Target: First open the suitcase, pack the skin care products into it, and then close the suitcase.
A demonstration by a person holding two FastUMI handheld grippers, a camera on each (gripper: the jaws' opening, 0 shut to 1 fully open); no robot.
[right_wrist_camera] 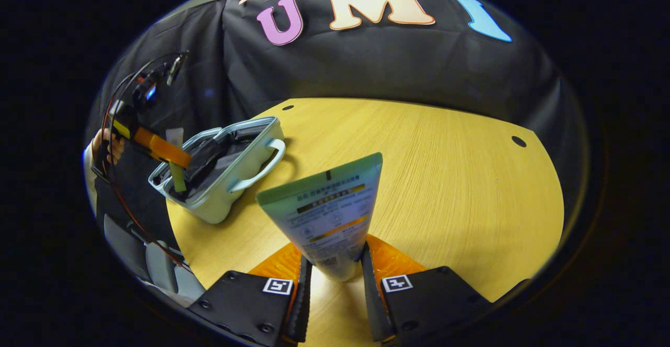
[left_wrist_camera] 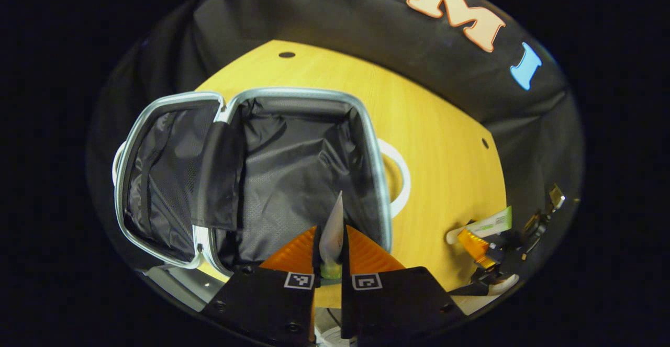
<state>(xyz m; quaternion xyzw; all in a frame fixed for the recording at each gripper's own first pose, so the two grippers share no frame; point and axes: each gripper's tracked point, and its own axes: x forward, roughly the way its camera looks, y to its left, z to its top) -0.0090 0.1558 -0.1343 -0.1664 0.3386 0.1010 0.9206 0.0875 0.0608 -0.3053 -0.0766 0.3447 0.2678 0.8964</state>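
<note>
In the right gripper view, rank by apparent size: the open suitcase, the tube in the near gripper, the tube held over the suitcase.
1-2. Near tube and suitcase look similar; the tube's closeness inflates it, so unranked.
3. Far tube, smallest.

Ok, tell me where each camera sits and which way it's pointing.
Left gripper view: rides the left gripper, looking down into the open suitcase; its jaws grip a small tube.
Right gripper view: rides the right gripper, facing across the table; its jaws grip a large tube; a hand shows.
Shared: suitcase, table, both tubes.
</note>
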